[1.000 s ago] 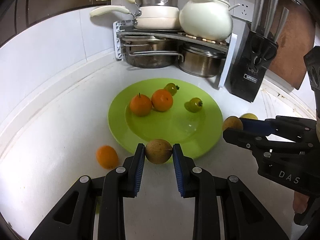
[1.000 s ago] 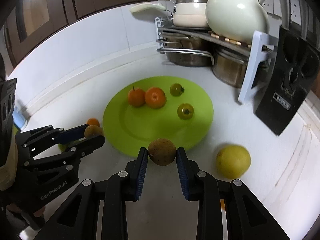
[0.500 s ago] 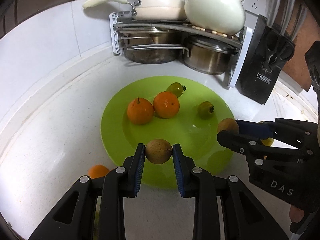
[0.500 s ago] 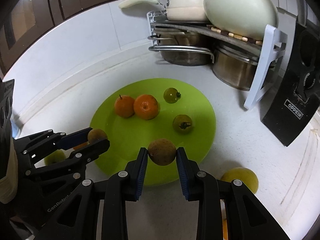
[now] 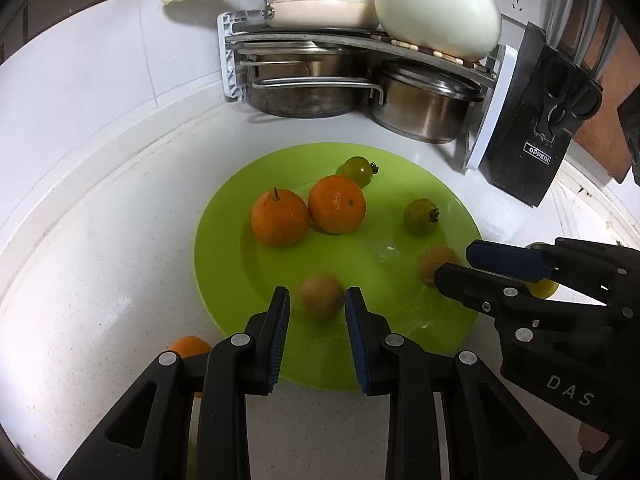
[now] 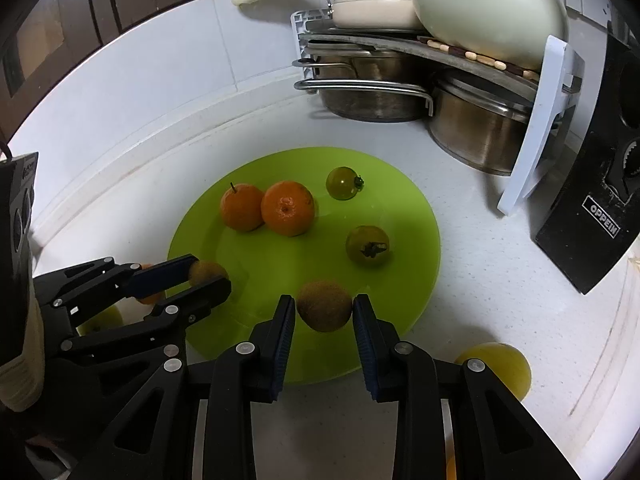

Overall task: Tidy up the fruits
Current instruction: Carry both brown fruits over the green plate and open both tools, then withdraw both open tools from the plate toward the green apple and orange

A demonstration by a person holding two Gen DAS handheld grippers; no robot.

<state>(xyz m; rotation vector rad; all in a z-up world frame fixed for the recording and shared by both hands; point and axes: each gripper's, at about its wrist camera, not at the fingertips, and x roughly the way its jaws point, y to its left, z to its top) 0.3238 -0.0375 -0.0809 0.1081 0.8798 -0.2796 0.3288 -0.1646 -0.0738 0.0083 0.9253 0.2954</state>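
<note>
A green plate (image 5: 224, 248) (image 6: 420, 216) holds two oranges (image 5: 280, 218) (image 6: 288, 208) and two green tomatoes (image 5: 420, 216) (image 6: 367, 246). My left gripper (image 5: 318, 304) has its jaws slightly apart around a blurred brown fruit (image 5: 320, 296) that is dropping toward the plate's near part. My right gripper (image 6: 324, 308) stands over the plate's near edge with a brown fruit (image 6: 324, 305) between its pads; a small gap shows on each side. Each gripper shows in the other's view, the right (image 5: 456, 264) and the left (image 6: 204, 276).
A rack with steel pots (image 5: 312, 80) and white cookware (image 5: 440, 4) stands behind the plate. A black knife block (image 5: 536, 128) is at the right. A loose orange (image 5: 188, 346) and a yellow fruit (image 6: 496, 364) lie on the white counter beside the plate.
Both grippers moved forward over the plate. The left jaws have opened a little and its brown fruit has slipped free and blurs. The right jaws have also eased apart around their fruit.
</note>
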